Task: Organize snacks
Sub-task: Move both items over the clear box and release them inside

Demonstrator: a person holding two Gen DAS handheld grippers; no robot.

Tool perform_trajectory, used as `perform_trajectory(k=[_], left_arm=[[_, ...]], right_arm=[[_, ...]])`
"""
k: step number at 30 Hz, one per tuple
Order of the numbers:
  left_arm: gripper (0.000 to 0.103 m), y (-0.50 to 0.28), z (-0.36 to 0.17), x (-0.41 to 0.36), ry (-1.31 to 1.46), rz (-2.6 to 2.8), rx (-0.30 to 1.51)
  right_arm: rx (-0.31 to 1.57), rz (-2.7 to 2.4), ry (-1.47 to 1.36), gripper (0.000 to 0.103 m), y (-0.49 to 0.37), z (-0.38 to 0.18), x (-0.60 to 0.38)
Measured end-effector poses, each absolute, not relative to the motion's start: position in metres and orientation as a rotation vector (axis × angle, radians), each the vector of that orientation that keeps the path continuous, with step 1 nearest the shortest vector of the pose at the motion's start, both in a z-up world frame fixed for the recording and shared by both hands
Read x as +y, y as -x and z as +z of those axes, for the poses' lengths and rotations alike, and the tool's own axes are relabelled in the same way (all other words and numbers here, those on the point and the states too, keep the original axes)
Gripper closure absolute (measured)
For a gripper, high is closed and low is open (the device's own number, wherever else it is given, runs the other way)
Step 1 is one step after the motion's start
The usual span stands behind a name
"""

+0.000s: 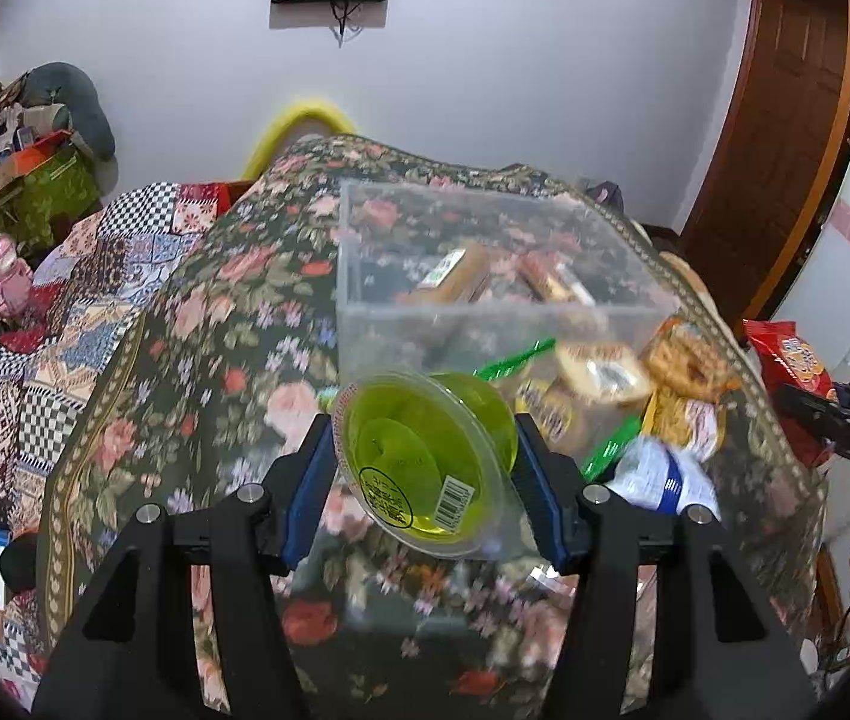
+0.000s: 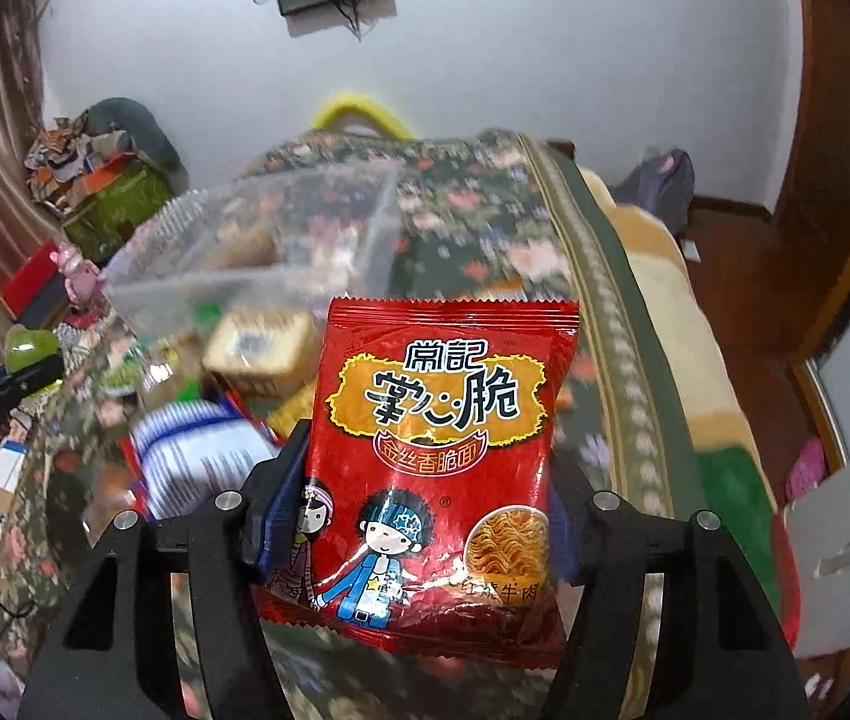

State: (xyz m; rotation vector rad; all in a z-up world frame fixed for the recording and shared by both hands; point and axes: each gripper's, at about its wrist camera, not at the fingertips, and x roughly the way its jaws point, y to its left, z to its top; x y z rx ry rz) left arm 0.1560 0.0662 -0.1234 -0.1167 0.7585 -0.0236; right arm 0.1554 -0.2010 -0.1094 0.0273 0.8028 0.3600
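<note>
One floral-patterned cloth-covered counter [image 1: 227, 324] carries one clear plastic rectangular bin [image 1: 484, 252] holding at least two blurred wrapped snacks, with a loose pile just beside it, too smeared to count. The right gripper [image 2: 419, 516] clamps one red foil noodle-snack packet [image 2: 442, 420] upright, long axis vertical, lower edge hidden. The left gripper [image 1: 425, 468] grasps one green jelly cup [image 1: 425, 462], tilted, sealed lid toward the camera.

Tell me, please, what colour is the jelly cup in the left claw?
Translucent yellow-green jelly cup; the left wrist view shows it best.
</note>
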Motion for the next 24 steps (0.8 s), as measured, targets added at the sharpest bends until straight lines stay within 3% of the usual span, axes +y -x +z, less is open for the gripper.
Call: perform_trajectory(k=[24], left_arm=[[0.046,-0.266,-0.115,0.044,0.140,-0.087,0.756]], right_arm=[[0.729,0.471,0.004,0.041,-0.252,-0.087,-0.116]])
